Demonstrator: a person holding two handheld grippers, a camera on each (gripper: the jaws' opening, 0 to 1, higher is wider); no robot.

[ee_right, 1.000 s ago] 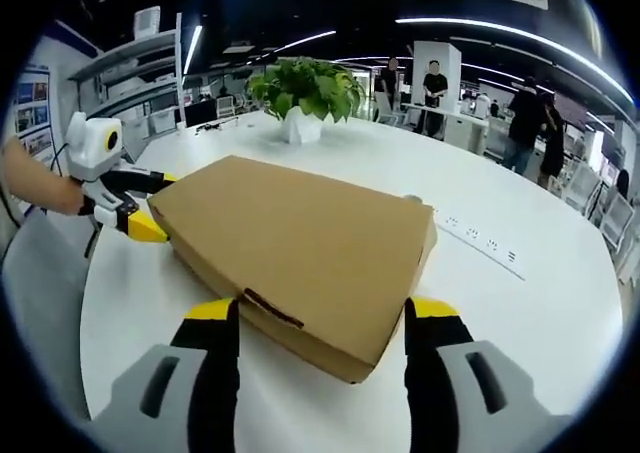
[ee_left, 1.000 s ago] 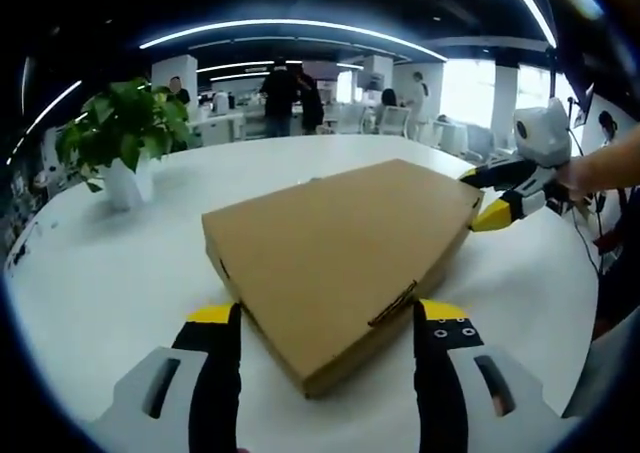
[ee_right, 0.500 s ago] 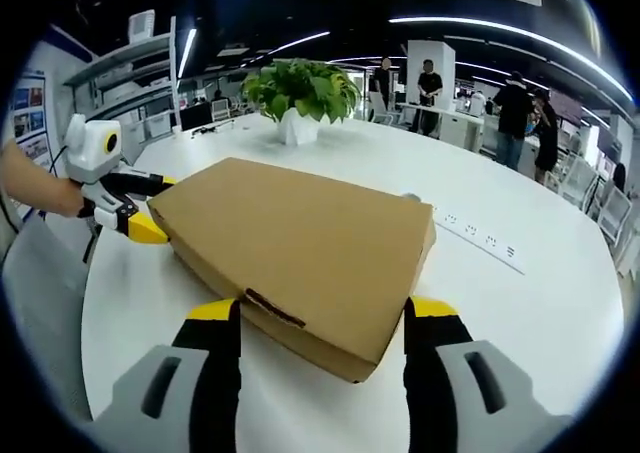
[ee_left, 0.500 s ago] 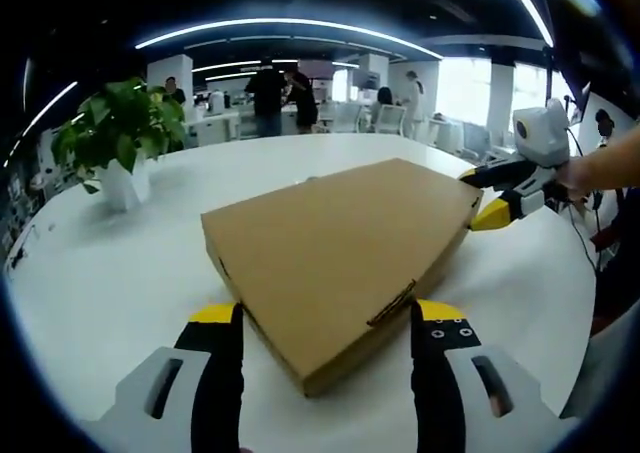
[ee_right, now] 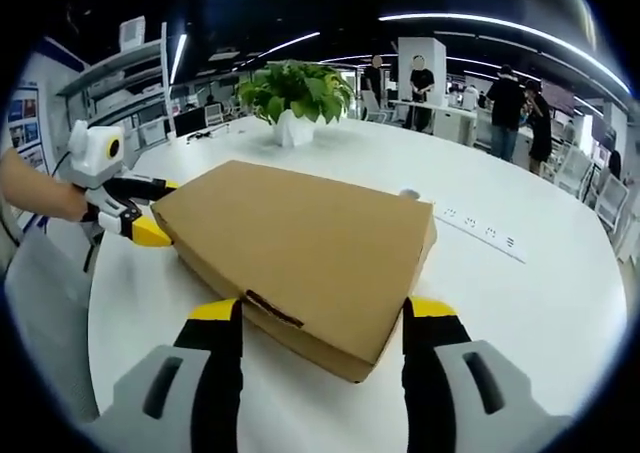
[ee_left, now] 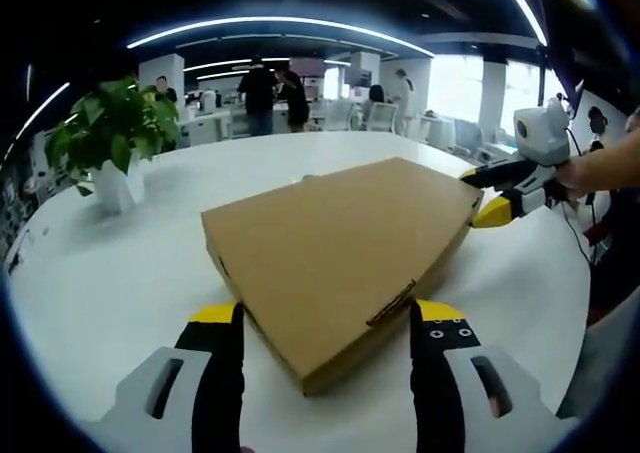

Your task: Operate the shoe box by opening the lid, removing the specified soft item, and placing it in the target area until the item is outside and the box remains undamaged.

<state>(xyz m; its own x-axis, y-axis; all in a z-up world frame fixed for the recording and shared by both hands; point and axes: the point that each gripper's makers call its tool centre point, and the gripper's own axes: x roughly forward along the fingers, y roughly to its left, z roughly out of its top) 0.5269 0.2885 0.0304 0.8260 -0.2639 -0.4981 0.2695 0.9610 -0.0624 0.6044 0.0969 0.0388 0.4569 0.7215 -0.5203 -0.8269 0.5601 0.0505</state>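
Closed cardboard shoe box (ee_left: 340, 263) lying flat on the round white surface (ee_left: 110, 273), lid down. In the left gripper view, the left gripper (ee_left: 325, 348) has its jaws spread wide, one yellow-tipped jaw at each side of the near corner of the box at 6 o'clock, with nothing clamped between them; whether the tips touch the cardboard cannot be told. The right gripper (ee_left: 488, 195) appears at 3 o'clock, its tips at the far corner. In the right gripper view, the right gripper (ee_right: 320, 348) likewise straddles its own near corner (ee_right: 345, 358) with jaws wide apart and empty, and the left gripper (ee_right: 150, 213) sits at the opposite corner at 9 o'clock. A potted plant (ee_right: 292, 98) stands well apart at 12 o'clock; a power strip (ee_right: 478, 231) lies on the surface at 3 o'clock. Compared with one second ago, box and both grippers are unchanged in position; only background people have shifted. Judgement: the lid-opening step has not begun, and the soft item remains inside, unseen.
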